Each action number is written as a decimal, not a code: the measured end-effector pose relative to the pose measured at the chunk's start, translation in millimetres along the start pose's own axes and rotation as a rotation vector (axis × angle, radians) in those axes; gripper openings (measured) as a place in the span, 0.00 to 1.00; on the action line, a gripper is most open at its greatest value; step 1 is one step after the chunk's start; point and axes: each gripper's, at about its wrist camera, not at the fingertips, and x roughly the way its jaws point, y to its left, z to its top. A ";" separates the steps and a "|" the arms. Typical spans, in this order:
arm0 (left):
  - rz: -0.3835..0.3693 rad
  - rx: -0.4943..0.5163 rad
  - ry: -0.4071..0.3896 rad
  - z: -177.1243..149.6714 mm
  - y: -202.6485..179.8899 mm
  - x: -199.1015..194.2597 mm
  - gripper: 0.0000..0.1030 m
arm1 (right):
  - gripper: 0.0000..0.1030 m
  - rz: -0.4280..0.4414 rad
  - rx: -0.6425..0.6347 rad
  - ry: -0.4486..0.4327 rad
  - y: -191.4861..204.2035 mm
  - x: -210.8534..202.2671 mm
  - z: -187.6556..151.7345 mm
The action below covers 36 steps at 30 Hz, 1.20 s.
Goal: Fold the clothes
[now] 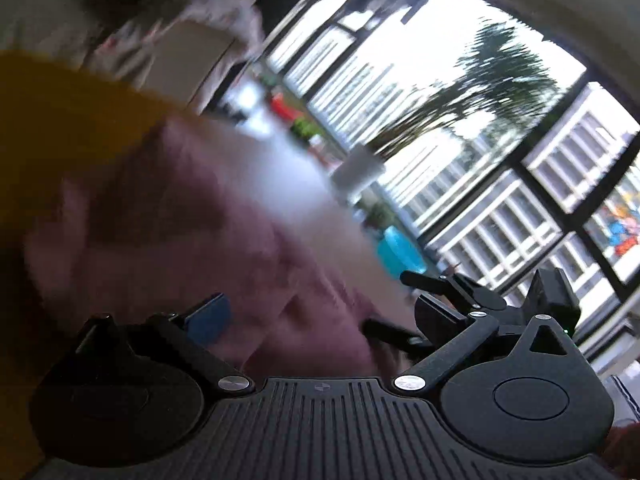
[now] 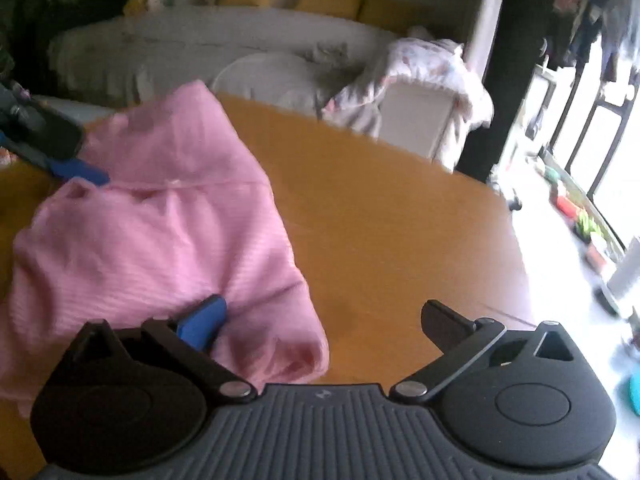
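Observation:
A pink ribbed garment (image 2: 160, 232) lies rumpled on the orange-brown table (image 2: 380, 220), partly folded over itself. My right gripper (image 2: 324, 320) is open; its blue finger pad (image 2: 204, 320) rests on the garment's near edge and its black finger (image 2: 444, 320) hangs over bare table. The left gripper (image 2: 60, 148) shows at the garment's far left edge, its blue fingertip touching the cloth. In the blurred left wrist view the left gripper (image 1: 320, 316) is open, with the pink garment (image 1: 180, 220) filling the space ahead of it. The right gripper's black body (image 1: 552, 300) is close at the right.
Beyond the table stand a sofa with a white cover and yellow cushions (image 2: 280, 0) and a chair draped in flowered cloth (image 2: 420, 80). A dark pillar (image 2: 512, 60) and bright windows (image 1: 440, 100) lie to the right. Small items sit on the floor (image 2: 580, 220).

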 end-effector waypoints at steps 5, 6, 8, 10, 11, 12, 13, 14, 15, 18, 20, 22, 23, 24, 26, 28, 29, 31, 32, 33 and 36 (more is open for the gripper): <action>0.015 -0.004 -0.024 -10.6 16.6 2.9 0.99 | 1.00 0.064 -0.026 0.035 -2.3 15.4 41.6; 0.021 0.006 -0.030 -10.5 16.5 4.0 0.99 | 1.00 0.079 -0.033 0.028 -0.3 21.6 54.6; 0.033 0.045 -0.046 -19.1 13.3 8.3 0.99 | 1.00 0.107 -0.045 0.012 3.6 33.9 80.7; 0.042 0.084 -0.062 -31.0 9.7 8.4 1.00 | 1.00 0.136 -0.058 -0.003 7.5 46.3 106.7; 0.045 0.107 -0.070 -34.6 6.5 7.1 1.00 | 1.00 0.151 -0.064 -0.010 9.5 52.5 119.8; 0.046 0.123 -0.077 -37.5 4.1 5.5 1.00 | 1.00 0.165 -0.070 -0.018 11.5 58.6 132.8; 0.040 0.121 -0.081 -38.8 3.7 3.3 1.00 | 1.00 0.180 -0.077 -0.025 13.4 64.8 145.8; 0.034 0.119 -0.084 -40.2 3.2 1.2 1.00 | 1.00 0.194 -0.083 -0.033 15.4 71.0 158.8; 0.027 0.116 -0.087 -40.9 3.1 -0.6 1.00 | 1.00 0.209 -0.089 -0.041 17.4 77.2 171.9; 0.008 0.103 -0.089 -40.5 4.2 -3.5 1.00 | 1.00 0.213 -0.191 0.024 39.7 113.7 184.1; 0.002 0.106 -0.090 -42.1 4.3 -4.7 1.00 | 1.00 0.138 -0.313 0.086 55.3 146.7 171.3; -0.013 0.098 -0.094 -41.9 5.3 -6.4 1.00 | 1.00 0.143 -0.318 0.071 56.1 152.7 168.9; -0.024 0.090 -0.097 -41.5 6.5 -7.4 1.00 | 1.00 0.145 -0.321 0.063 56.5 155.6 167.6; -0.033 0.082 -0.101 -40.8 7.5 -8.6 1.00 | 1.00 0.145 -0.326 0.056 56.8 158.1 166.5; -0.052 0.067 -0.111 -39.6 9.6 -10.6 1.00 | 1.00 0.108 -0.359 0.040 57.3 158.0 164.9; -0.073 0.027 -0.130 -37.8 16.1 -12.8 1.00 | 1.00 0.052 -0.343 0.034 50.0 156.9 162.1; -0.083 0.000 -0.142 -36.7 20.6 -14.0 1.00 | 1.00 0.017 -0.317 0.034 43.6 156.1 160.3; -0.104 -0.055 -0.167 -34.5 29.7 -16.4 1.00 | 1.00 -0.053 -0.265 0.033 30.6 154.3 156.5; -0.114 -0.082 -0.179 -33.4 34.2 -17.5 1.00 | 1.00 -0.088 -0.239 0.033 24.1 153.5 154.7; -0.128 -0.111 -0.192 -32.5 39.1 -19.3 1.00 | 1.00 -0.123 -0.213 0.033 17.6 152.6 152.8; -0.176 -0.168 -0.214 -30.8 49.0 -23.6 1.00 | 1.00 -0.109 -0.113 0.007 -0.3 125.7 144.0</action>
